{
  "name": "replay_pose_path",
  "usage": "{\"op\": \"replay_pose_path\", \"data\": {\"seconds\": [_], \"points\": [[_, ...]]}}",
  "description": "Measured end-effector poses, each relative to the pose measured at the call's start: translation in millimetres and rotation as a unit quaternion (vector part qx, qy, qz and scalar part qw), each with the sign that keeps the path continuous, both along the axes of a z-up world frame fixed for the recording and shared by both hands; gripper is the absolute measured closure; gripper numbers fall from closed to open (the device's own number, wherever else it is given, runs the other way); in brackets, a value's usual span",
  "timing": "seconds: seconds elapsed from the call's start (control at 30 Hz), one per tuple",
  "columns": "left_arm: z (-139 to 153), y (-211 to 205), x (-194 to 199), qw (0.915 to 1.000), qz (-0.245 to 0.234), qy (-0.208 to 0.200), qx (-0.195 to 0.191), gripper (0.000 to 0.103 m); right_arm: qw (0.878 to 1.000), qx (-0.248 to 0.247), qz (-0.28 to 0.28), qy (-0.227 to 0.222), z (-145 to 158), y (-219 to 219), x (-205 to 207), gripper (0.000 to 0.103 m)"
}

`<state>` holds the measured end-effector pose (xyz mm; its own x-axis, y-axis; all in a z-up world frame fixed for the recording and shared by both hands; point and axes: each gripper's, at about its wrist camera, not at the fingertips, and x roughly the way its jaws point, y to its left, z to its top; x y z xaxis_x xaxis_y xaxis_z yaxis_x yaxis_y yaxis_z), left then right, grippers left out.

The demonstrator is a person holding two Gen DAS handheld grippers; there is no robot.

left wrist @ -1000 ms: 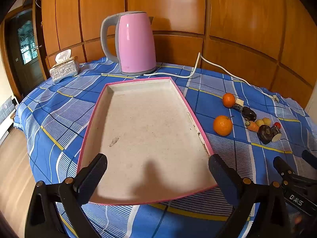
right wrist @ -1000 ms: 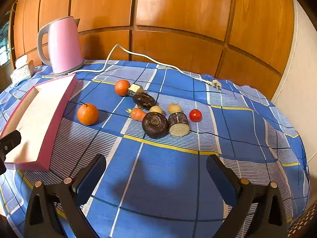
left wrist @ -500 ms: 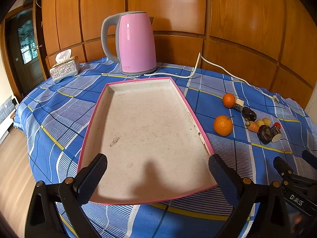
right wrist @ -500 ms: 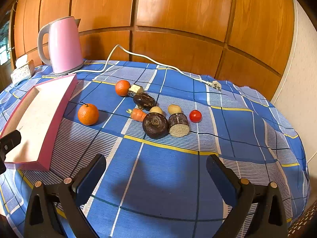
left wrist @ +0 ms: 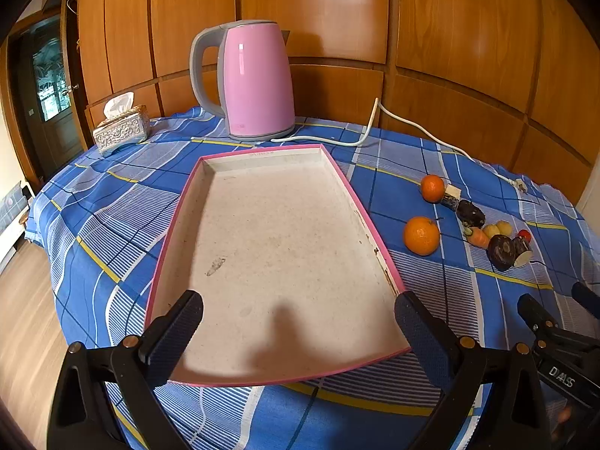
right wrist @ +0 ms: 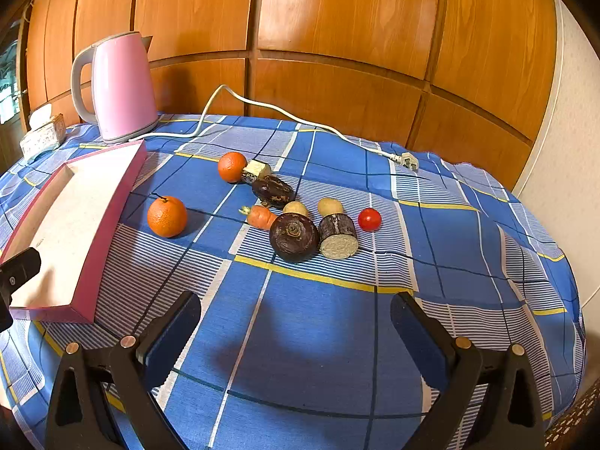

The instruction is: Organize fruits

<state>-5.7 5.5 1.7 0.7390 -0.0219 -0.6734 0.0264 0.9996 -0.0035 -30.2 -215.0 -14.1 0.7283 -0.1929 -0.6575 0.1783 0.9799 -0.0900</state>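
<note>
A pink-rimmed white tray (left wrist: 360,210) lies on the blue checked tablecloth; it also shows at the left of the right wrist view (right wrist: 112,217). To its right lie two oranges (right wrist: 167,216) (right wrist: 231,167), a small carrot (right wrist: 260,217), a dark beet (right wrist: 294,237), a cut dark root (right wrist: 337,236), a red tomato (right wrist: 369,219), two small potatoes (right wrist: 330,206) and a dark piece (right wrist: 273,190). The nearer orange shows in the left wrist view (left wrist: 421,235). My left gripper (left wrist: 298,330) is open over the tray's near end. My right gripper (right wrist: 294,332) is open above bare cloth, short of the produce.
A pink kettle (left wrist: 258,82) stands behind the tray, its white cord (right wrist: 285,114) running right to a plug (right wrist: 408,160). A silver tissue box (left wrist: 122,129) sits far left. Wooden panels close the back. The table edge drops off left and right.
Both views have shifted only very slightly. Both grippers stay open and nothing on the table has moved.
</note>
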Motion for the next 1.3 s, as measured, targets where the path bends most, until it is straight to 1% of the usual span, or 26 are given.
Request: {"op": "replay_pose_path", "data": {"seconds": [0.3,0.37,0.47,0.5,0.57,0.6,0.67,0.73,0.83,0.87,0.9,0.97,1.03,1.07,1.1,1.13,1.17,1.2,1.27,1.3], "points": [[-1.1,-3.4,0.9,0.9999,-0.009,0.007,-0.003,0.0,1.0,0.006,-0.008,-0.003,-0.6,-6.5,-1.1,0.0],[-1.6,-2.9,2.1,0.9995,-0.025,0.011,-0.018,0.0,1.0,0.012,-0.014,-0.004,-0.6,-12.7,-0.9,0.0],[-1.0,0.0,4.1,0.9951,-0.062,0.018,-0.074,0.0,0.999,0.023,-0.043,-0.005,-0.8,-34.0,1.4,0.0],[-1.0,-0.9,6.1,0.9945,-0.066,0.023,-0.078,0.0,0.998,0.025,-0.066,-0.002,-1.8,-48.3,3.3,0.0],[-1.8,-5.8,9.9,0.9939,-0.077,0.031,-0.073,0.0,0.995,0.031,-0.099,0.001,-2.8,-68.3,4.4,0.0],[-1.7,-8.2,10.8,0.9934,-0.082,0.032,-0.074,0.0,0.991,0.035,-0.127,0.003,-4.8,-85.6,5.1,0.0],[-1.0,-10.7,13.1,0.9924,-0.089,0.034,-0.077,0.0,0.987,0.032,-0.159,0.009,-9.9,-106.7,5.5,0.0],[0.5,-14.4,17.4,0.9917,-0.1,0.037,-0.073,0.0,0.982,0.028,-0.184,0.018,-15.6,-121.1,5.2,0.0],[7.6,-16.0,28.0,0.9882,-0.119,0.04,-0.088,0.0,0.973,0.032,-0.227,0.033,-27.8,-148.1,4.0,0.0],[10.2,-17.6,30.9,0.9877,-0.125,0.038,-0.086,0.0,0.97,0.036,-0.237,0.036,-30.5,-153.6,3.2,0.0],[13.7,-22.0,35.8,0.9867,-0.137,0.037,-0.08,0.001,0.965,0.042,-0.255,0.038,-34.3,-163.8,1.5,0.0],[19.6,-32.8,45.4,0.9846,-0.159,0.034,-0.064,0.002,0.96,0.048,-0.273,0.038,-38.1,-176.6,-0.9,0.0],[21.0,-43.4,54.2,0.9826,-0.178,0.033,-0.041,0.007,0.954,0.062,-0.291,0.045,-42.8,-187.9,-2.0,0.0],[19.6,-51.9,62.0,0.9802,-0.192,0.04,-0.028,0.014,0.952,0.071,-0.294,0.049,-45.5,-191.2,-1.8,0.0],[17.1,-57.0,68.5,0.978,-0.201,0.05,-0.023,0.017,0.95,0.083,-0.295,0.049,-47.4,-195.1,-1.9,0.0],[13.5,-63.4,76.2,0.9755,-0.209,0.064,-0.018,0.017,0.95,0.084,-0.296,0.048,-47.5,-195.8,-1.6,0.0],[9.7,-69.8,83.1,0.9731,-0.217,0.075,-0.011,0.02,0.95,0.082,-0.296,0.05,-47.6,-195.3,-1.0,0.0],[6.9,-75.3,86.4,0.9714,-0.224,0.079,-0.003,0.024,0.951,0.08,-0.296,0.05,-48.0,-194.9,-0.9,0.0],[-0.1,-87.7,97.5,0.9674,-0.236,0.09,0.017,0.027,0.95,0.08,-0.296,0.051,-48.6,-192.9,0.8,0.0],[-2.5,-91.6,101.1,0.9662,-0.24,0.094,0.02,0.027,0.95,0.08,-0.297,0.05,-48.5,-192.4,0.4,0.0]]}}
